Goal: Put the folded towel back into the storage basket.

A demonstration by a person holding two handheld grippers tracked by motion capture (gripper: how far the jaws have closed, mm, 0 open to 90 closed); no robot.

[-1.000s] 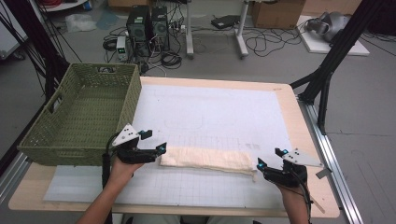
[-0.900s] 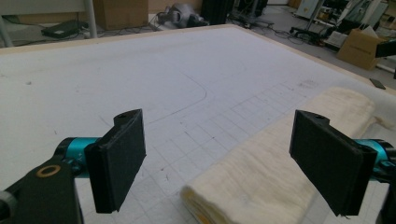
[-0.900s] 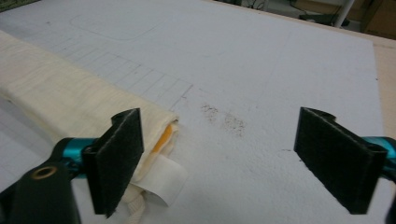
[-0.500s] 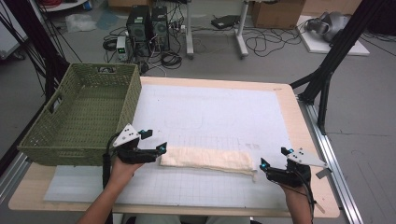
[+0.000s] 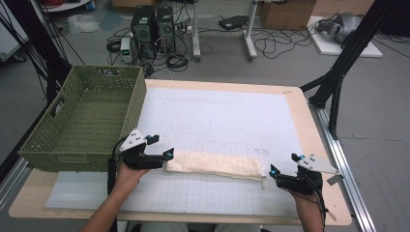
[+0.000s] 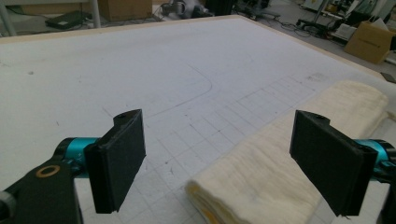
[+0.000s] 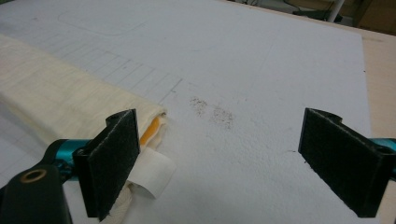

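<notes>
Folded cream towel [image 5: 215, 165] lies flat along the desk [image 5: 232, 116] near edge. Right gripper [image 5: 282, 176] has backed off its end since 1 s ago — jaws wide, empty. Left gripper [image 5: 162, 155] jaws wide, straddling other end, no grip — prob. fold finished.

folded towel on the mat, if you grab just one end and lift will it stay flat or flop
The folded towel would probably sag and unfold: it looks like soft cloth, with loose layers showing at the end in the left gripper view. It seems light for its size. Its long strip shape suggests lifting both ends, near the left gripper and right gripper.
</notes>
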